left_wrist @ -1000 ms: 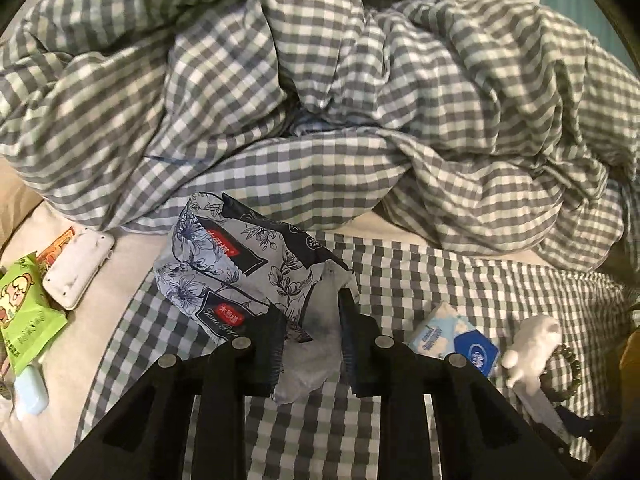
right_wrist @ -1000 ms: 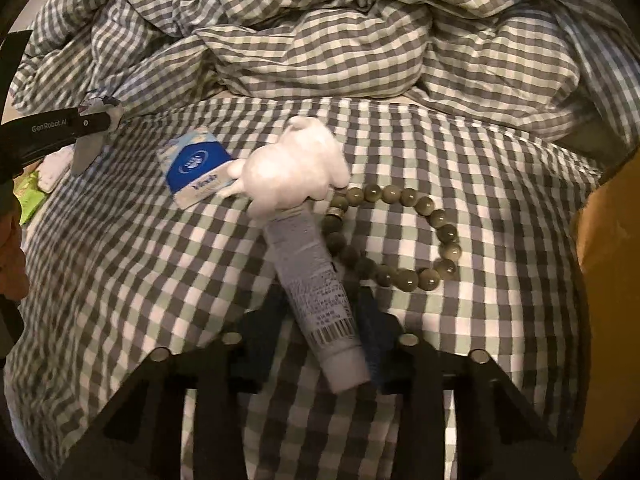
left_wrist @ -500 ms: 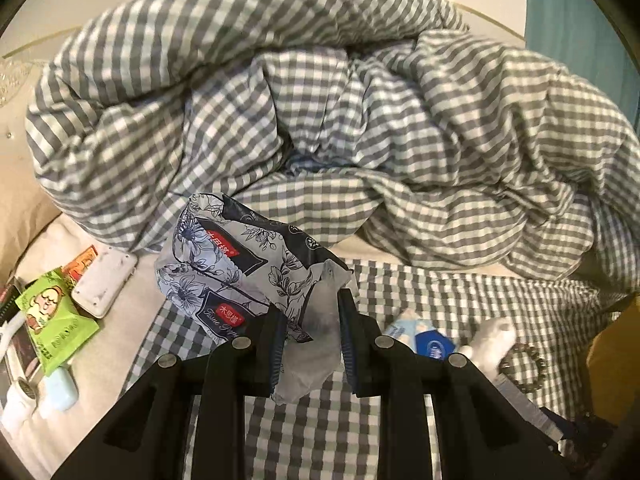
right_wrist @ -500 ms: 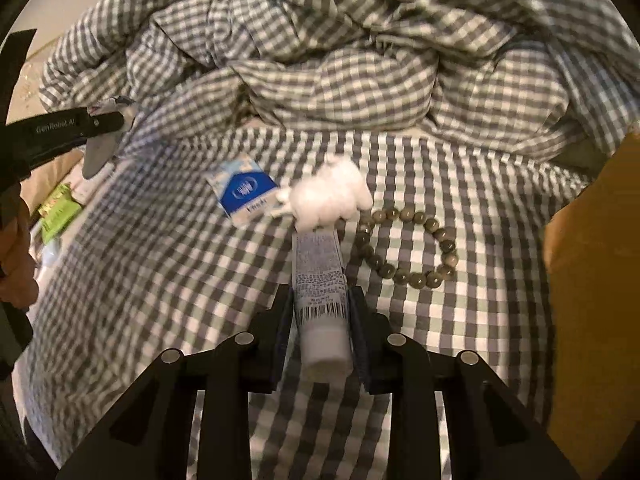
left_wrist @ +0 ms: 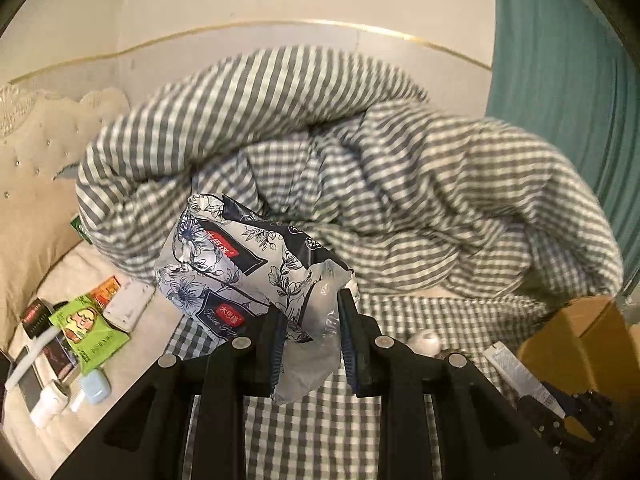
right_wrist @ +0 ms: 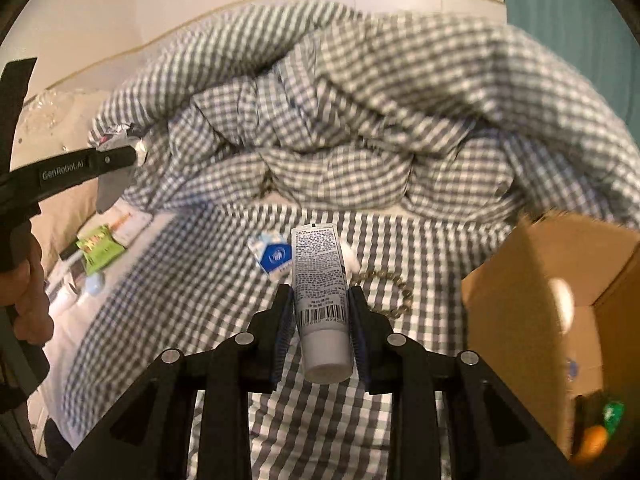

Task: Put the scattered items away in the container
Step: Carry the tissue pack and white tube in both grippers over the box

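My left gripper (left_wrist: 312,312) is shut on the plastic end of a flower-printed tissue pack (left_wrist: 236,268), held up above the bed. My right gripper (right_wrist: 320,304) is shut on a white tube (right_wrist: 320,280) with a barcode, cap toward the camera, lifted off the checked sheet. An open cardboard box (right_wrist: 560,300) stands at the right, also seen in the left wrist view as the cardboard box (left_wrist: 580,344). On the sheet lie a small blue-and-white packet (right_wrist: 272,258), a white figure (right_wrist: 352,260) partly hidden by the tube, and a bead bracelet (right_wrist: 396,292).
A crumpled checked duvet (left_wrist: 360,180) fills the back of the bed. At the left lie a green snack pack (left_wrist: 90,332), a white case (left_wrist: 128,306), a pale blue case (left_wrist: 94,388) and other small items. A hand (right_wrist: 28,292) holds the left gripper's handle.
Both grippers have risen with their loads. The tube came off the sheet, away from the white figure, and the box came into view at the right.
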Available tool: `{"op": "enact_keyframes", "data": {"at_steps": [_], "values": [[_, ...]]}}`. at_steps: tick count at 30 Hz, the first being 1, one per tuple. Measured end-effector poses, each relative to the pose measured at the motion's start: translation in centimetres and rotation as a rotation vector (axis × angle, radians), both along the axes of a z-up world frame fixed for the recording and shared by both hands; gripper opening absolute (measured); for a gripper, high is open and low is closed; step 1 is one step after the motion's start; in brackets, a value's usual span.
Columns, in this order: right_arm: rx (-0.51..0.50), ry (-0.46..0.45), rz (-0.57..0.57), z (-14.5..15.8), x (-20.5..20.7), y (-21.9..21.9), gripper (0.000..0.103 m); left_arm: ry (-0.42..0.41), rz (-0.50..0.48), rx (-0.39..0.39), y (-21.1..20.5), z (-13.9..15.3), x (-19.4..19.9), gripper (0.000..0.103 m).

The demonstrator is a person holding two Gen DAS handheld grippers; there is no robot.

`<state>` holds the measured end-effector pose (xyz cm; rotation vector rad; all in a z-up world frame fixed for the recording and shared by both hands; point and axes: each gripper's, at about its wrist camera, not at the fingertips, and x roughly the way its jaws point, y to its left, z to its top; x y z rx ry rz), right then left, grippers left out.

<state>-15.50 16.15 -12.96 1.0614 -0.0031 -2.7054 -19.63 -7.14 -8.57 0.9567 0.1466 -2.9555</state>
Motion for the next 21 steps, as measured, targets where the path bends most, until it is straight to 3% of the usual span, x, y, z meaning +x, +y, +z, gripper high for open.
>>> {"op": "enact_keyframes", "data": {"at_steps": [13, 21], "values": [[-0.011, 0.156, -0.036, 8.8, 6.5, 2.8, 0.027, 0.093, -0.057, -0.008, 3.1, 6.7, 6.9, 0.025], [-0.023, 0.218, -0.054, 11.9, 9.9, 4.3, 0.027, 0.131, -0.094, -0.022, 5.4, 9.2, 11.3, 0.025]]}}
